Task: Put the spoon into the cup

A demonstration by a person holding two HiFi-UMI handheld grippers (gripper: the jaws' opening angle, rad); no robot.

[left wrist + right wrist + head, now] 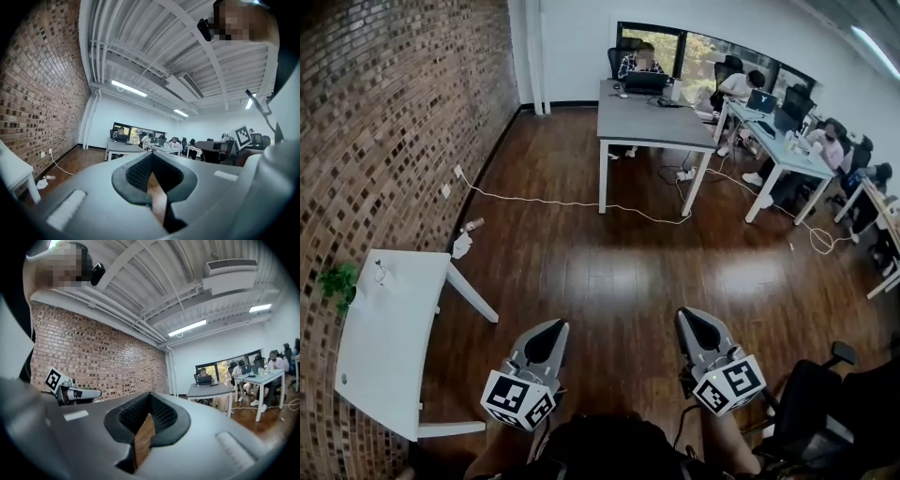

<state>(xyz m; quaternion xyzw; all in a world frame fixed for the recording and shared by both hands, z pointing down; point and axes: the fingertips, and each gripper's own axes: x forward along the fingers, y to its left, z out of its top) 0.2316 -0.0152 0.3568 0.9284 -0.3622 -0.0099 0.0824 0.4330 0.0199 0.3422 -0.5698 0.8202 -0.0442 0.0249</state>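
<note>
No spoon or cup shows in any view. In the head view my left gripper [550, 330] and right gripper [693, 320] are held side by side, level, over the wooden floor, both pointing into the room. The left gripper view shows its jaws [151, 157] with their tips together and nothing between them. My right gripper [150, 397] is likewise shut and empty. The left gripper's marker cube [55, 379] appears at the left of the right gripper view.
A white table [389, 328] stands at the left against the brick wall [384, 122], with a small plant [337, 281] beside it. A grey desk [652, 122] and people at other desks are farther off. A cable [572, 202] lies on the floor. A dark chair [825, 403] is at my right.
</note>
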